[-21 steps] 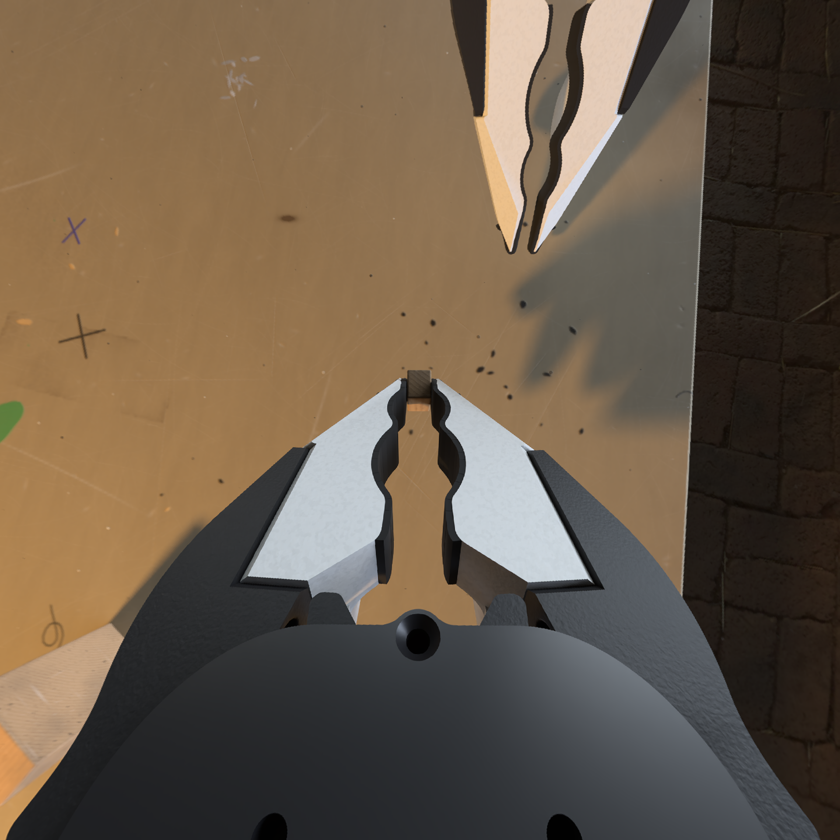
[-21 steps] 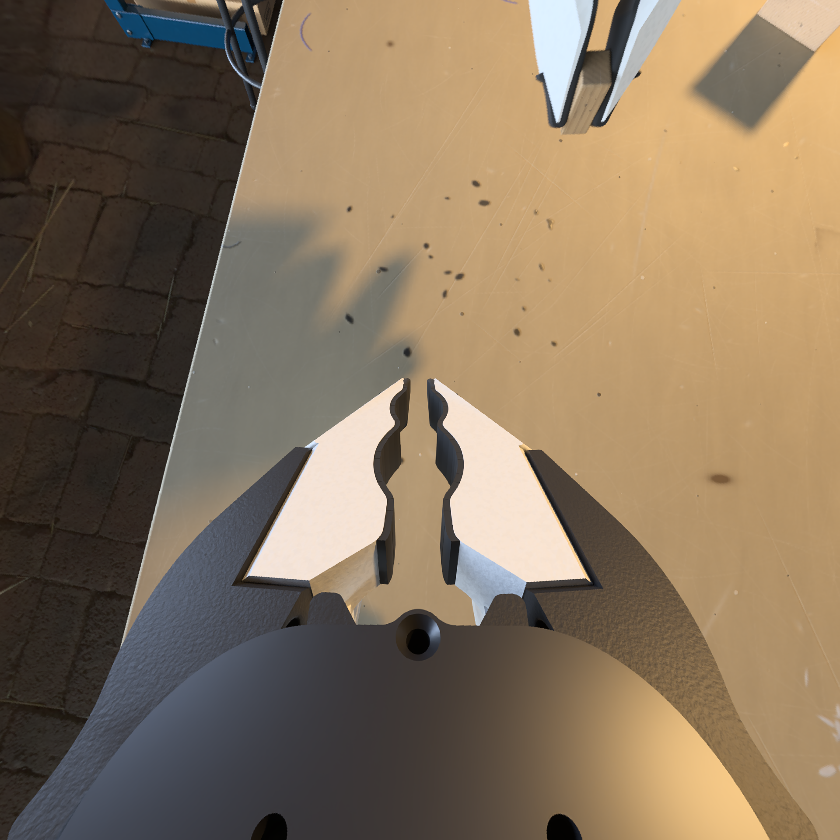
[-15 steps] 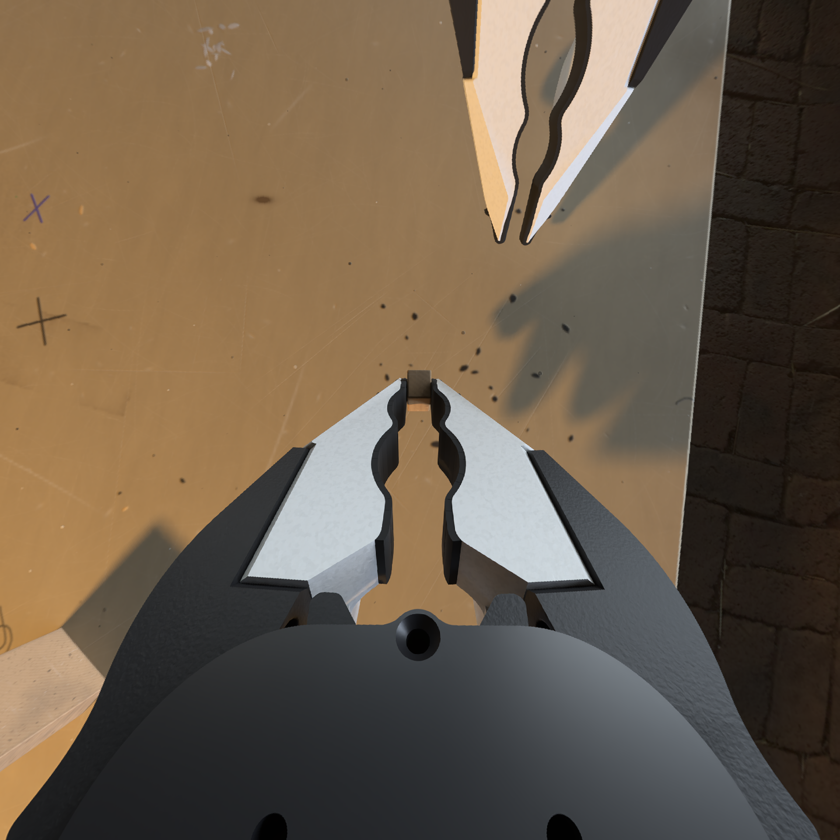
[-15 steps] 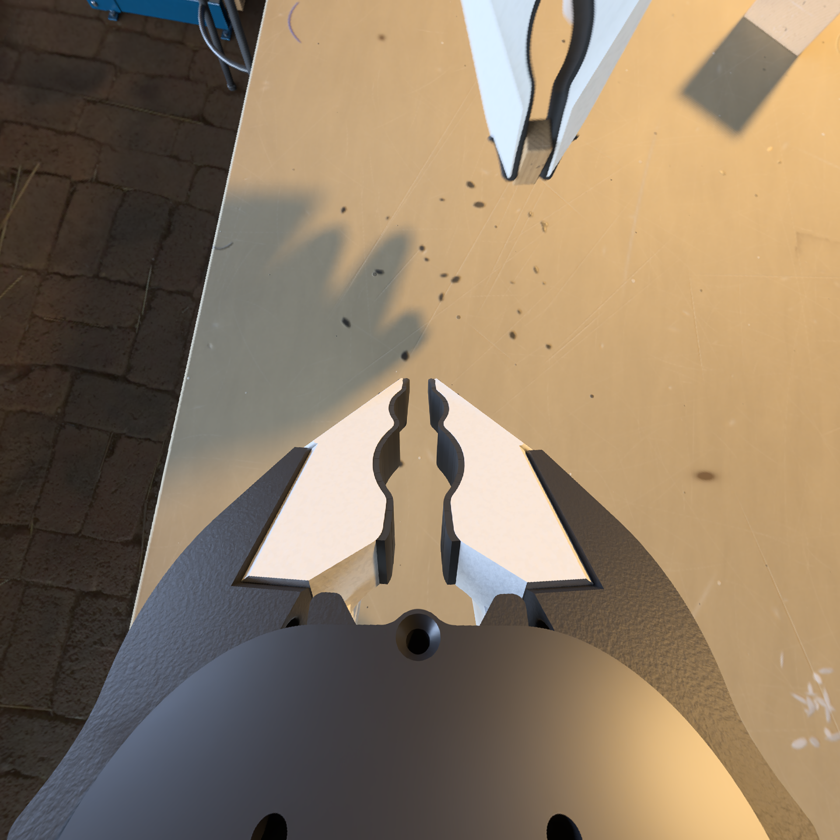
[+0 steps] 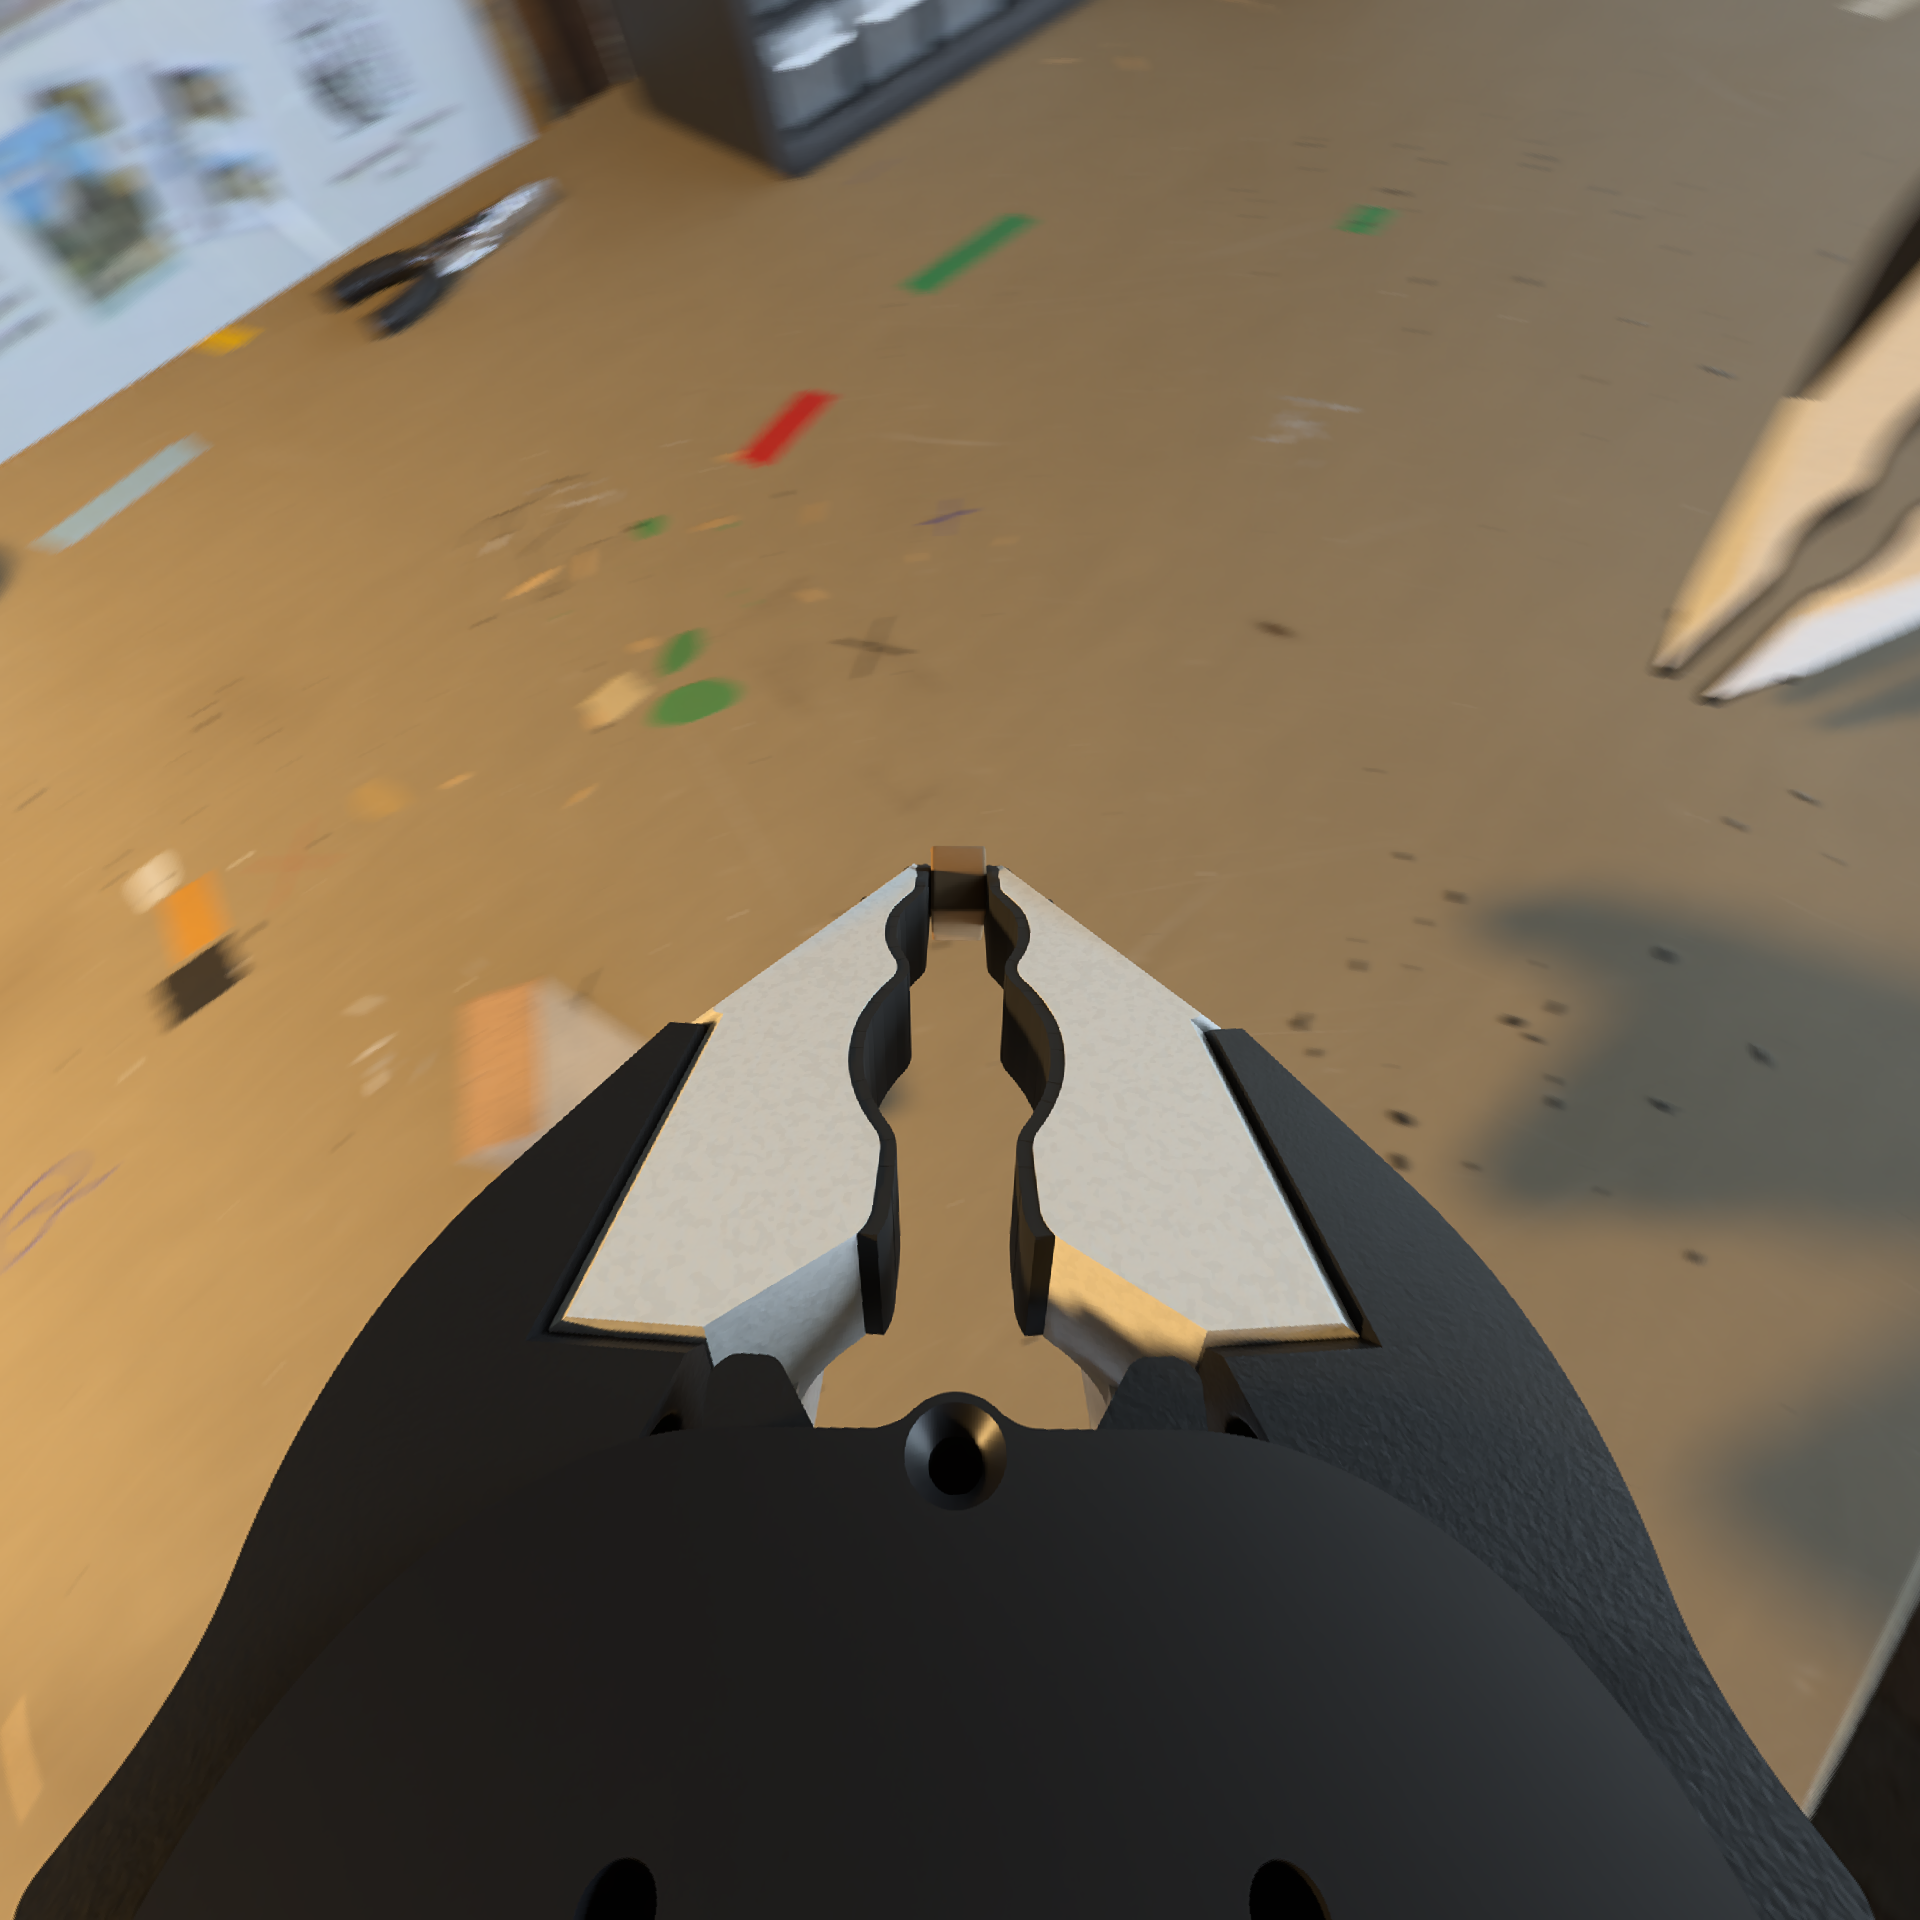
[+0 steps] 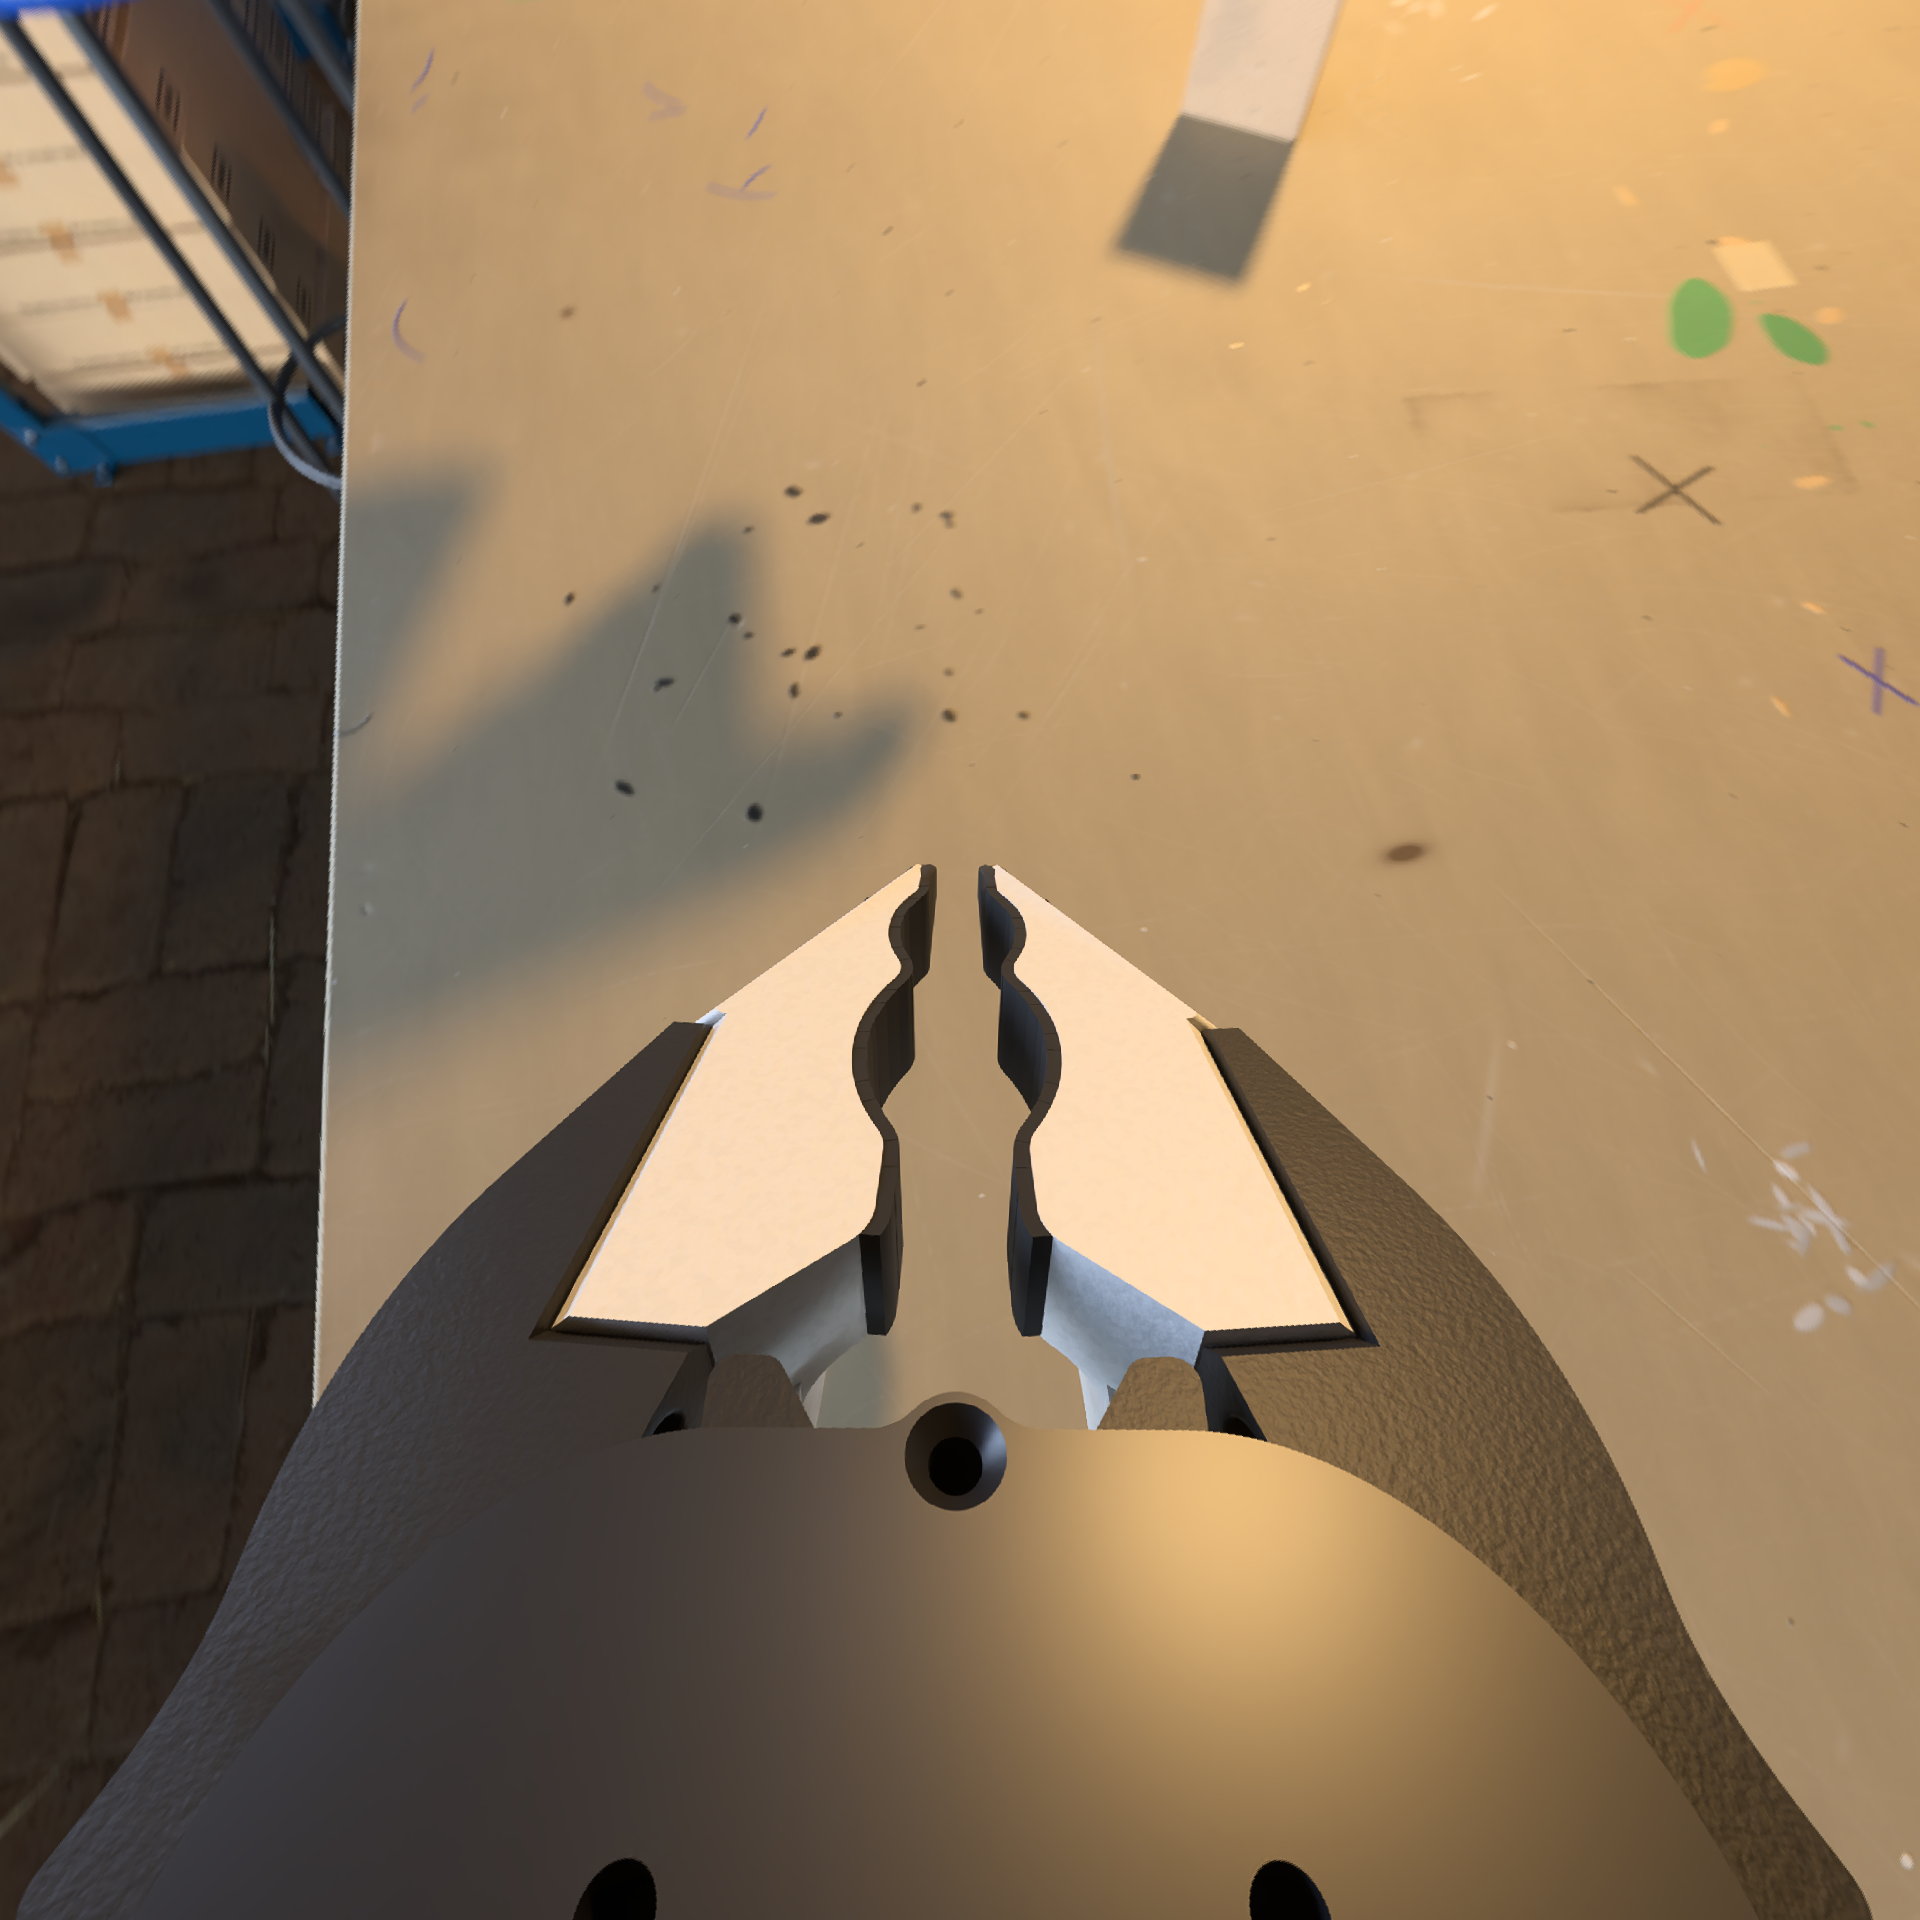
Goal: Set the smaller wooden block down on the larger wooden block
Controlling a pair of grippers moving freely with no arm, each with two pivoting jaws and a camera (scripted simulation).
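Note:
My left gripper is shut on the smaller wooden block, a tiny tan cube pinched at the fingertips and held above the table. The larger wooden block, pale with an orange end, lies on the table below and left of the left gripper, blurred. It also shows in the right wrist view at the top edge, casting a dark shadow. My right gripper has its fingertips nearly together with nothing between them, and hovers over the table. It shows in the left wrist view at the far right.
The tan table ends at a left edge above a brick floor, with a blue cart beyond. Far across it lie pliers, a dark box and a white sheet. Coloured tape marks dot the surface.
The left wrist view has tilted up and turned left, blurred, now looking across the table. The left gripper and its block have left the right wrist view. The grip on the block is unchanged.

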